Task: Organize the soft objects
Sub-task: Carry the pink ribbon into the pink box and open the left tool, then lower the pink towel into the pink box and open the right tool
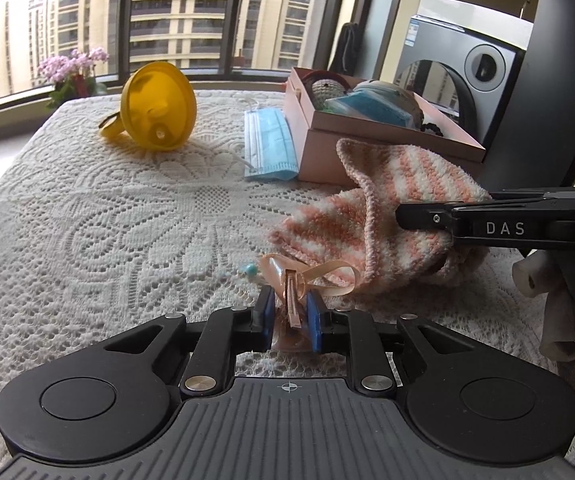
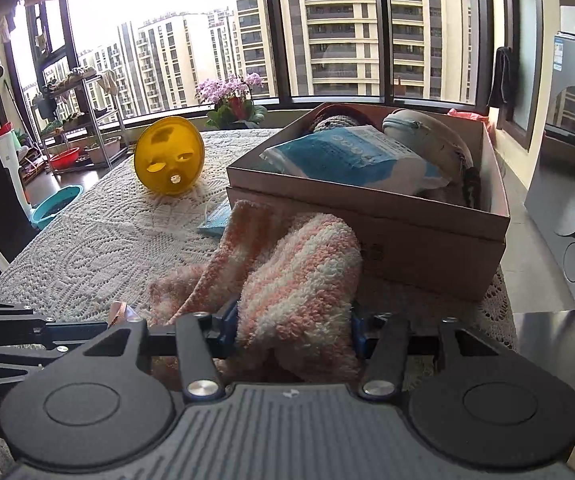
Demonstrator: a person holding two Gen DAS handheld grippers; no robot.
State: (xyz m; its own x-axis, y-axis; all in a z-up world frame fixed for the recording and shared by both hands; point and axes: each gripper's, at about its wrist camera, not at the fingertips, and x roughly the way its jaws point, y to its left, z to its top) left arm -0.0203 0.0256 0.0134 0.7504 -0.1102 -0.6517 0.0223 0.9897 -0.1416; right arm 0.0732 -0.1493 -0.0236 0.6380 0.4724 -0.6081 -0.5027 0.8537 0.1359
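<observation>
one striped towel point(image 1: 387, 208), one face mask point(image 1: 269, 144), one yellow funnel point(image 1: 159, 106), one box point(image 1: 367, 140)

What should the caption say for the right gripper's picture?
Right gripper squeezes a striped towel beside the full box.

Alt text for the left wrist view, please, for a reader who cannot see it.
The left gripper pinches a beige ribbon hair clip on a white lace tablecloth, while the right gripper grips a fluffy pink-and-white striped cloth. Behind lie a blue face mask, a yellow plastic funnel and a filled pink cardboard box.
</observation>
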